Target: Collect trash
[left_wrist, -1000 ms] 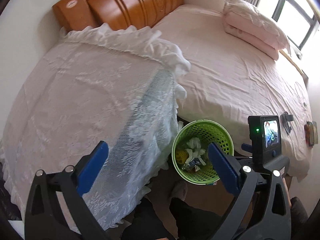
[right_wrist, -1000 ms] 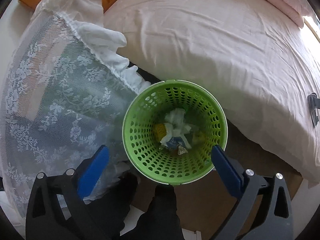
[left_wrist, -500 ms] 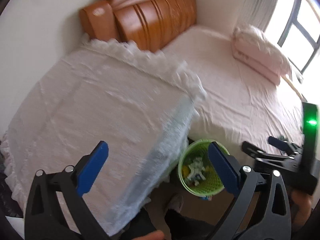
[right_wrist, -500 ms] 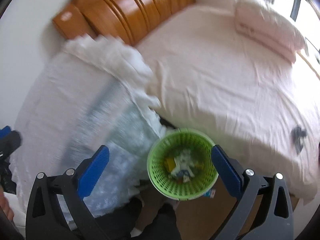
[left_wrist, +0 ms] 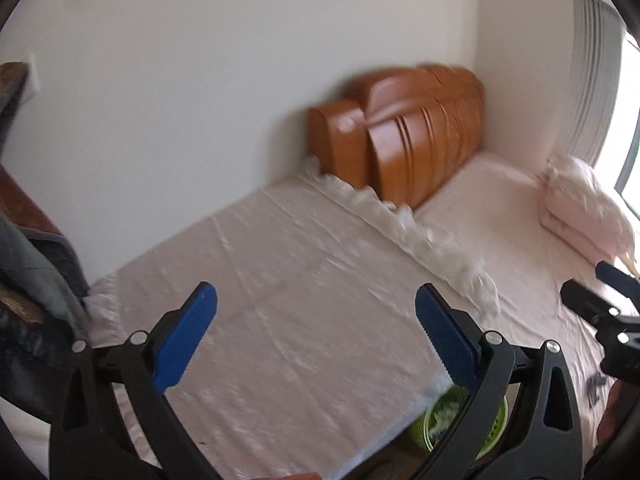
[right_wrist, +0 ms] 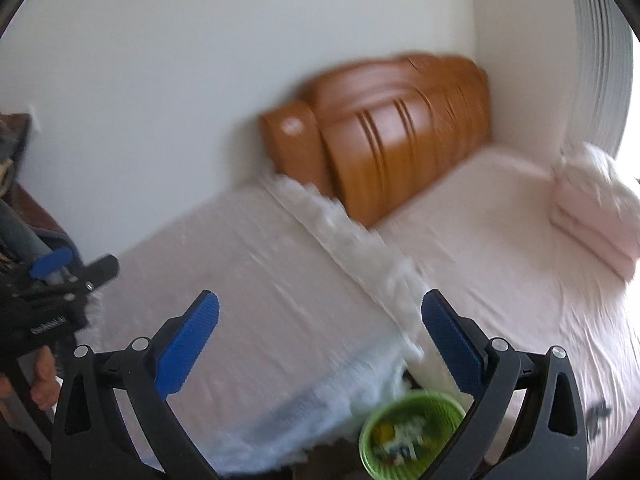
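A green perforated trash basket stands on the floor between the lace-covered table and the bed, with white crumpled paper and small coloured scraps inside. It shows partly behind my left gripper's right finger in the left wrist view. My left gripper is open and empty, raised over the lace cloth. My right gripper is open and empty, high above the basket. The right gripper also shows at the right edge of the left wrist view, and the left gripper at the left edge of the right wrist view.
A table under a white lace cloth fills the foreground. A bed with a pink sheet, folded pink bedding and an orange wooden headboard lies to the right. Dark clutter sits at the left. A small dark object lies on the bed.
Both grippers have risen and tilted up away from the basket, which has slid to the bottom of both views. Wall and headboard have come into view. Both grippers stay open and empty.
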`<move>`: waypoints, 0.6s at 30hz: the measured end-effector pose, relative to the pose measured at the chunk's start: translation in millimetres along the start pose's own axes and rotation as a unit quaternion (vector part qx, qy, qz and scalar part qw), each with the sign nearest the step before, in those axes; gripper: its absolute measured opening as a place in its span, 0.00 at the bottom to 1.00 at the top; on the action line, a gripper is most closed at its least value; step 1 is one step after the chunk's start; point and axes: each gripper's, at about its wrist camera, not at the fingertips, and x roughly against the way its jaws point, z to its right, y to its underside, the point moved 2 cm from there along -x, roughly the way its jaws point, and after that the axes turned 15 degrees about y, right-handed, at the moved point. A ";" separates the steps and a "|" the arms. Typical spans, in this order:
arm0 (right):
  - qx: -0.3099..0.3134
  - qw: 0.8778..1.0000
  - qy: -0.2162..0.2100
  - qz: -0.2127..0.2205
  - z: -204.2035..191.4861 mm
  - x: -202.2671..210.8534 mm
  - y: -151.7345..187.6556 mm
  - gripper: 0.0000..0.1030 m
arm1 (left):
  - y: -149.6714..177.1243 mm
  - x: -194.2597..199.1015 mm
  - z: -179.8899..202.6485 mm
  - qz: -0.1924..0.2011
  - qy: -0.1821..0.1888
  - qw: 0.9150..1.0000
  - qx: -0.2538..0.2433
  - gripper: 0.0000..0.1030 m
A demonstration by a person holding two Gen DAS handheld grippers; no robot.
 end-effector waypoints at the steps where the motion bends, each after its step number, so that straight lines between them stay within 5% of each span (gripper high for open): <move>1: 0.002 1.000 -0.004 0.009 -3.8 3.8 -5.8 0.98 | -4.1 4.7 -5.3 0.008 -0.007 1.000 0.005 0.92; 7: 0.017 0.999 -0.023 0.031 -24.3 13.2 -19.3 0.98 | -11.0 18.8 -23.3 0.026 -0.035 0.999 0.025 0.92; 18: 0.011 1.000 -0.014 0.016 -26.6 5.4 -6.3 0.98 | 0.3 15.3 -19.9 0.012 -0.031 0.999 0.034 0.92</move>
